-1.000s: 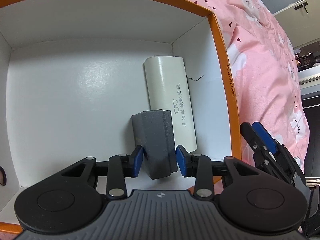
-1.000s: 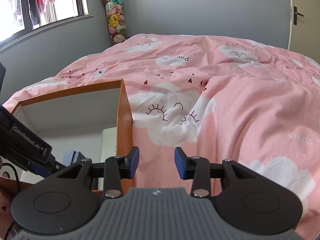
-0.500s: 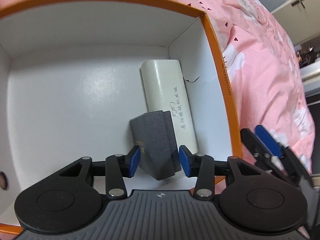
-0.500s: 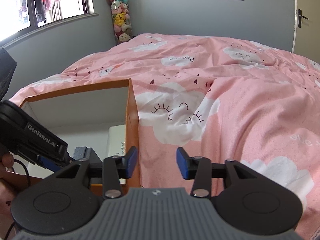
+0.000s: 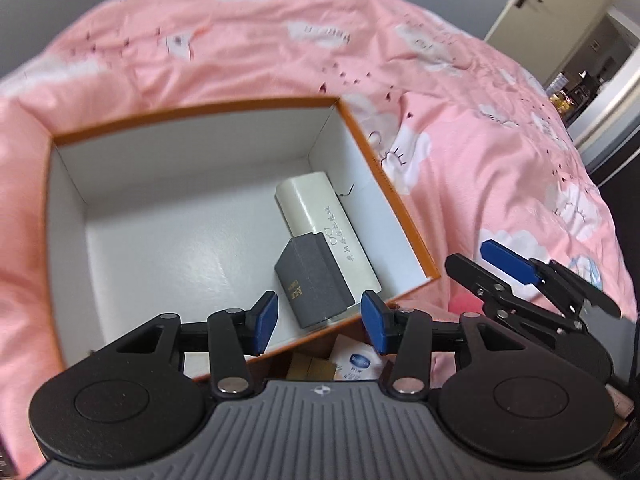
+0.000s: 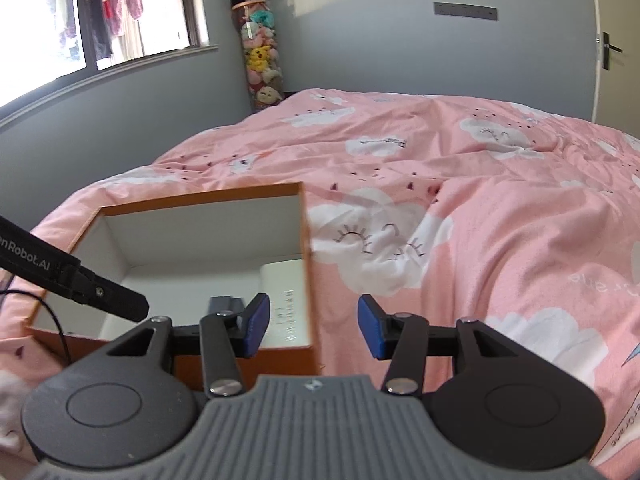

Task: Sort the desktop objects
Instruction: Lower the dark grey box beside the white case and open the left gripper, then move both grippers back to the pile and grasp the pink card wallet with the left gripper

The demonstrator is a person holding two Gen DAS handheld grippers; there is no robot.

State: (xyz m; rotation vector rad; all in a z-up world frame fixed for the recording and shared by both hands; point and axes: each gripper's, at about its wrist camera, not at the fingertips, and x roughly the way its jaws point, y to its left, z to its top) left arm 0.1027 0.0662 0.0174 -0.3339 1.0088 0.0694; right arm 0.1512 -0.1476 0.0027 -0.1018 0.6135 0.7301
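The grey case [image 5: 314, 280] lies in the box [image 5: 188, 112] at 5 o'clock, leaning on the white case [image 5: 328, 224]. It looks stiff and light; grip its long sides. Left gripper [image 5: 319, 322] and right gripper [image 6: 313, 326] jaws are opening, empty.

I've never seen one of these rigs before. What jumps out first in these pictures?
An orange box with a white inside sits on a pink cloud-print bedspread; in its right part a dark grey case leans on a cream glasses case. The left gripper, blue-padded, hangs above them, jaws opening, nothing between.
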